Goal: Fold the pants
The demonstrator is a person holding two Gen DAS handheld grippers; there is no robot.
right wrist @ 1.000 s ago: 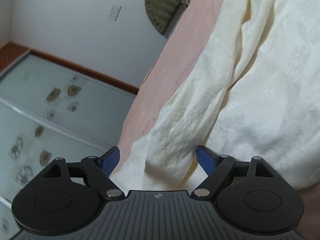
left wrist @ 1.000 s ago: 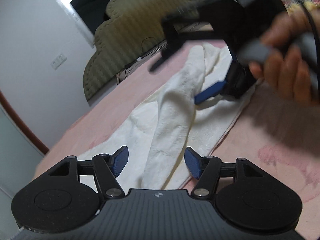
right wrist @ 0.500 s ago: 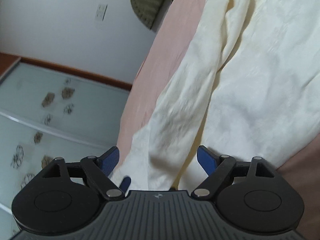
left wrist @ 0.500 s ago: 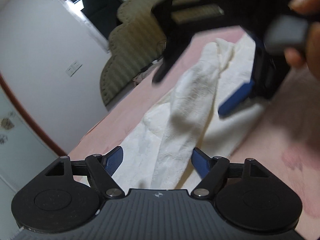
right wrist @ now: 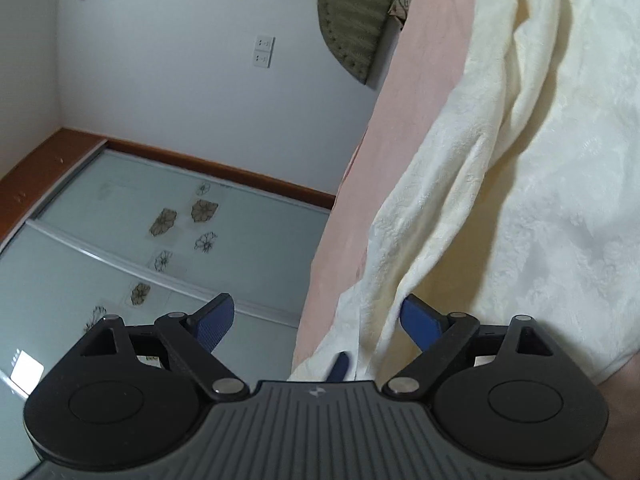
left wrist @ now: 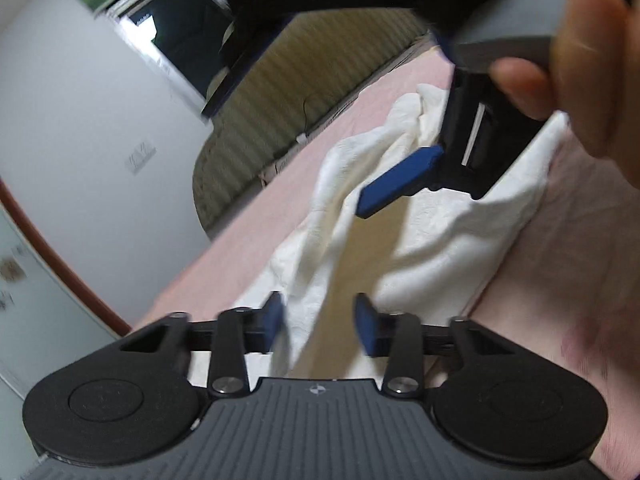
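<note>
Jaws of left gripper (left wrist: 319, 322) closing around a pants (left wrist: 420, 240) fold on the pink bed (left wrist: 568, 280); right gripper (right wrist: 316, 320) spread wide, opening, gripping nothing.

The pants (left wrist: 404, 240) lie on the bed (left wrist: 560, 280), stretched away from the near edge toward the headboard (left wrist: 288, 108) at the far end. The left gripper (left wrist: 320, 318) is at the near end of the pants, with cloth between its closing jaws. The right gripper (right wrist: 316, 326) sits above the pants, farther along. A wall socket (right wrist: 263, 51) is on the wall beside the headboard.
</note>
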